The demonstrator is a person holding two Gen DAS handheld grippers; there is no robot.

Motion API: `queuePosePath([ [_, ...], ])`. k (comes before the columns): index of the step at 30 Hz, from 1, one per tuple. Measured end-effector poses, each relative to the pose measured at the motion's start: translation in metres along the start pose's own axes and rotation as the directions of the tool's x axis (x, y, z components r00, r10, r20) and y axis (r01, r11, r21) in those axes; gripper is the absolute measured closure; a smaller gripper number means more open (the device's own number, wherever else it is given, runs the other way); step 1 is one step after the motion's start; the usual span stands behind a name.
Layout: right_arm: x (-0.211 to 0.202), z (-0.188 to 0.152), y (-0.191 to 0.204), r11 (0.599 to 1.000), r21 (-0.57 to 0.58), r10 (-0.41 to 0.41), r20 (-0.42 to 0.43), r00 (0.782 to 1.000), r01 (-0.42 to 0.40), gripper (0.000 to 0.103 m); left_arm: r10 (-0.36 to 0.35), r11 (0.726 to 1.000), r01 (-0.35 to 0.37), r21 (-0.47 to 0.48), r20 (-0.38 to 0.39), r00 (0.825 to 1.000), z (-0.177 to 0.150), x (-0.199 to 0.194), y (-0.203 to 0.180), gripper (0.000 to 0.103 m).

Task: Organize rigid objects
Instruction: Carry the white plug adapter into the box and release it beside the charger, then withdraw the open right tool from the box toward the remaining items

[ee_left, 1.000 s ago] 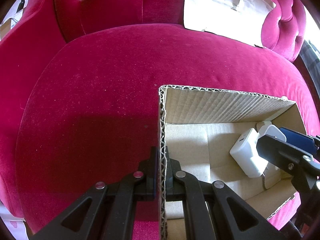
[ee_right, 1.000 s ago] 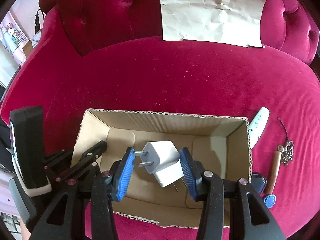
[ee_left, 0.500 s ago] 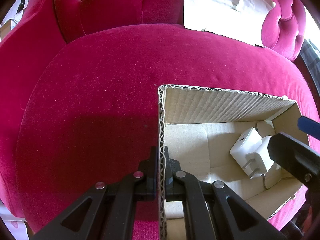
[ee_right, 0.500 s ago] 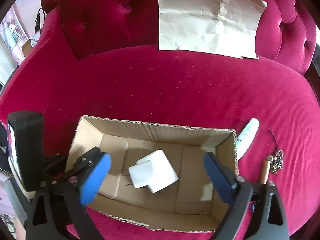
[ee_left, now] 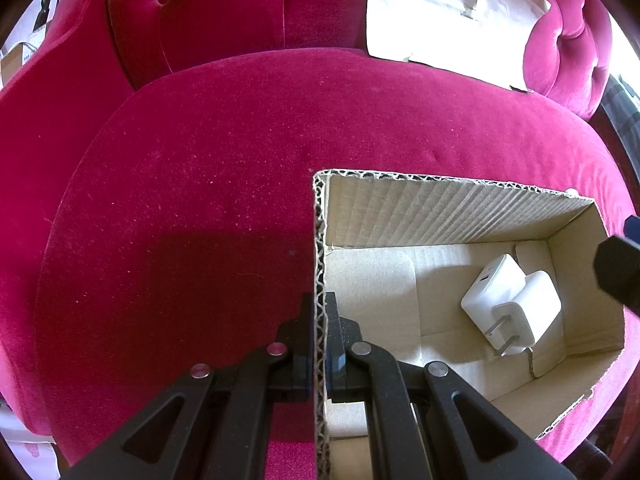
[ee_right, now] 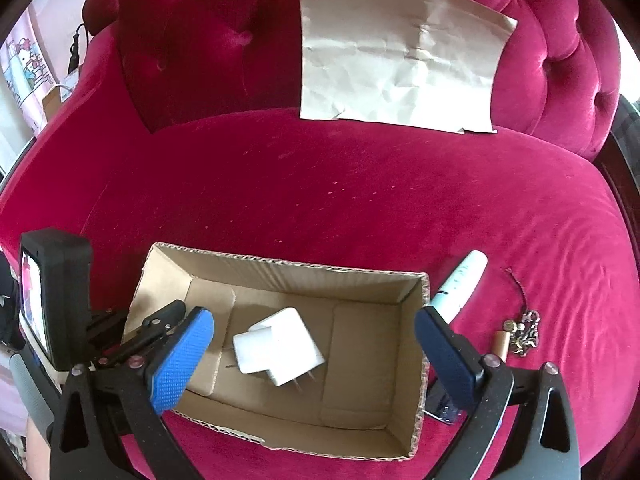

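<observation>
Inside corrugated box (ee_right: 416, 364), smooth white chargers (ee_right: 280, 346).

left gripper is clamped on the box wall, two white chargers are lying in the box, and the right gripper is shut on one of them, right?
Not quite. The right gripper is open and empty, its blue pads spread wide above the box, as the right wrist view shows. The rest holds: the left gripper clamps the box wall, and both chargers lie in the box.

Plush crimson velvet on the sofa (ee_right: 360, 200), matt and faintly dusty. The cardboard box (ee_left: 440, 216) shows raw corrugated edges and ribbed walls. Inside, two white chargers (ee_right: 280, 344), smooth semi-gloss plastic with metal prongs. At twelve o'clock, creased brown paper (ee_right: 400, 64). Textured blue rubber pads (ee_right: 180, 364) on the right hand-held gripper (ee_right: 316, 360).
</observation>
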State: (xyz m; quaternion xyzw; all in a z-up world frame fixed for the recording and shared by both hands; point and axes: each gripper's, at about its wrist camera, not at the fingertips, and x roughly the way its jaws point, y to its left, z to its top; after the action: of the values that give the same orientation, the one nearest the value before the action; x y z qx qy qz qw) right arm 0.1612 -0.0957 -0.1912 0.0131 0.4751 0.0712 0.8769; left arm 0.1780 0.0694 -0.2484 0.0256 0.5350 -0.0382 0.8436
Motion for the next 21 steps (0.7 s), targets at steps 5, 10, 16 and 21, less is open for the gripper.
queuePosePath([
  [5,-0.01,0.0,-0.011,1.0,0.005,-0.008,0.02,1.0,0.007,0.0,0.003,1.0,-0.003,-0.001,0.0,1.0,0.0,0.0,-0.002,0.1],
  [10,-0.017,0.002,-0.021,1.0,0.019,-0.017,0.036,0.999,0.016,0.0,0.006,1.0,-0.006,0.004,0.0,1.0,0.0,0.0,-0.003,0.1],
  [16,-0.025,0.001,-0.035,0.999,0.03,-0.033,0.051,0.998,0.032,0.0,0.01,1.0,-0.01,0.001,0.0,1.0,0.0,0.001,-0.004,0.1],
  [21,-0.03,-0.001,-0.047,0.998,0.031,-0.054,0.063,0.997,0.052,0.0,0.007,1.0,-0.007,0.001,0.0,1.0,0.0,0.002,-0.003,0.1],
])
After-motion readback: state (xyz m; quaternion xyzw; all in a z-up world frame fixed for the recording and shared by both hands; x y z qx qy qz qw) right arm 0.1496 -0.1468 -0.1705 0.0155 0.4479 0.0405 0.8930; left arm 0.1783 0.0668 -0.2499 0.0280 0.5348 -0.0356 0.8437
